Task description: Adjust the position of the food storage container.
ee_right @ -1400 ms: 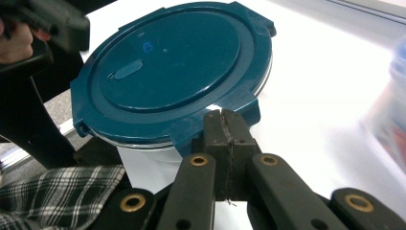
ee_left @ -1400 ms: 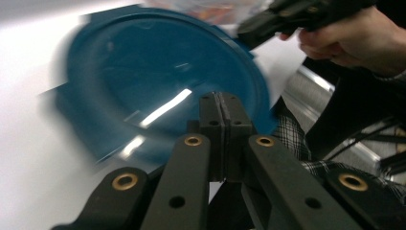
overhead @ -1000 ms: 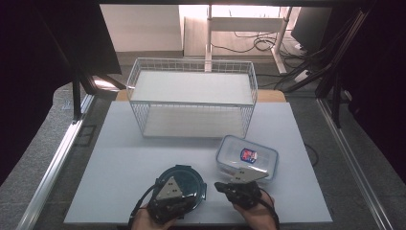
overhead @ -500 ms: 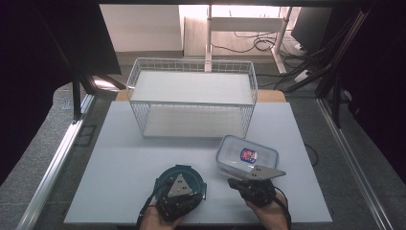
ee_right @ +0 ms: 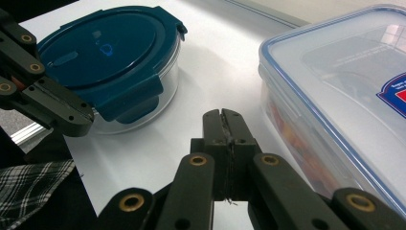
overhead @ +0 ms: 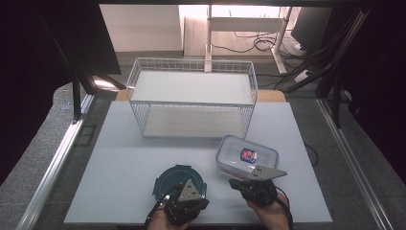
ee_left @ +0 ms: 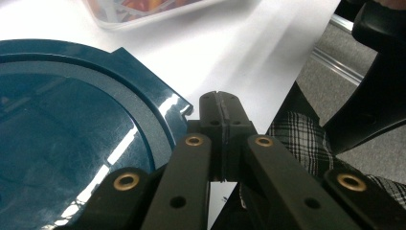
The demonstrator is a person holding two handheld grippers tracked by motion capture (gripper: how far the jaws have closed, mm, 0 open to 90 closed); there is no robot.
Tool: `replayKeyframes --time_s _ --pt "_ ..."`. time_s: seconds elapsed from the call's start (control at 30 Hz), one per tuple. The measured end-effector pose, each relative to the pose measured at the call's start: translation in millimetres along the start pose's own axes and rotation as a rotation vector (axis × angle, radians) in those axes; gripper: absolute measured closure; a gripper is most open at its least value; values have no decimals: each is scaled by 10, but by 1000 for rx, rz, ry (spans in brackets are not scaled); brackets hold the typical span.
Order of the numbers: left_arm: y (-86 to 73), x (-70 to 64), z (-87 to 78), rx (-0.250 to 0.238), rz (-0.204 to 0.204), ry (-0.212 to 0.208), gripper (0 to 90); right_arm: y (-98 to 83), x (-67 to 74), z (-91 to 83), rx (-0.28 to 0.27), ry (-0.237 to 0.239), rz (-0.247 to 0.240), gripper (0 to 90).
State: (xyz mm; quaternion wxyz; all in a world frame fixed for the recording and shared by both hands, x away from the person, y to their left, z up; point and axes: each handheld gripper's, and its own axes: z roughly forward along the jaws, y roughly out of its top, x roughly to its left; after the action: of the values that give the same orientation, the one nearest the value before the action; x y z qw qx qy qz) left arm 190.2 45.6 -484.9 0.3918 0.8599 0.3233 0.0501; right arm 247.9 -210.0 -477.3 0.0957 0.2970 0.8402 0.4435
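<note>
A round clear container with a dark teal lid (overhead: 178, 180) (ee_left: 72, 143) (ee_right: 107, 50) sits near the table's front edge. To its right lies a rectangular clear box with a blue-rimmed lid (overhead: 246, 155) (ee_right: 344, 86) (ee_left: 143, 8) and colourful contents. My left gripper (overhead: 192, 189) (ee_left: 221, 99) is shut and holds nothing; it hovers at the round lid's right edge. The right gripper (overhead: 235, 182) (ee_right: 223, 116) is also shut and holds nothing. It sits low over the table between the two containers, just in front of the box.
A white wire basket (overhead: 191, 76) stands at the back middle of the white table (overhead: 119, 153). The table's front edge runs just under both hands. A metal rail (overhead: 57, 158) lies along the left side.
The left gripper has drifted right along the round container. The right gripper moved right and slightly forward to the box's front edge. Both stayed shut.
</note>
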Motion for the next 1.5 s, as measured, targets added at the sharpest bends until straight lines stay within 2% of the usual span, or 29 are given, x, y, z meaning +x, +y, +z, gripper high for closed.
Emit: replayKeyframes --time_s 0.1,0.17,0.27,0.47,0.6,0.7,0.8,0.97,1.03,1.1,1.2,1.3,1.4,1.5 --pt "-5 30 -11 3 2 -10 900 -3 -2 -12 0 -2 -1 888" --pt "-12 82 -25 -1 -16 -22 900 -8 -7 -26 1 -5 -1 887" --pt "-36 181 -64 -6 -35 -11 900 -18 -20 -46 -2 -7 1 887" --pt "-107 475 -184 -19 -93 21 900 -25 -38 -62 1 -11 5 886" --pt "-164 695 -279 -31 -135 66 900 -26 -32 -47 4 -9 3 886" --pt "-182 819 -309 -44 -156 72 900 -26 -32 -42 5 -8 4 885" --pt "-141 838 -291 -41 -164 89 900 -24 -31 -36 6 -7 4 882" --pt "62 789 -206 -39 -121 158 900 -13 -23 7 17 0 3 875" --pt "133 814 -130 -4 -99 203 900 -12 -10 12 19 0 -3 872" --pt "155 857 -74 5 -115 185 900 -16 -8 3 17 -2 -5 869" --pt "178 842 -24 31 -89 205 900 -25 -31 -25 13 -5 2 869" --pt "158 899 -38 17 -101 171 900 -32 -45 -44 7 -6 7 869" --pt "137 953 -65 11 -110 189 900 -33 -36 -58 10 -9 1 869" --pt "89 1069 -128 4 -131 208 900 -36 -37 -57 10 -9 1 869"
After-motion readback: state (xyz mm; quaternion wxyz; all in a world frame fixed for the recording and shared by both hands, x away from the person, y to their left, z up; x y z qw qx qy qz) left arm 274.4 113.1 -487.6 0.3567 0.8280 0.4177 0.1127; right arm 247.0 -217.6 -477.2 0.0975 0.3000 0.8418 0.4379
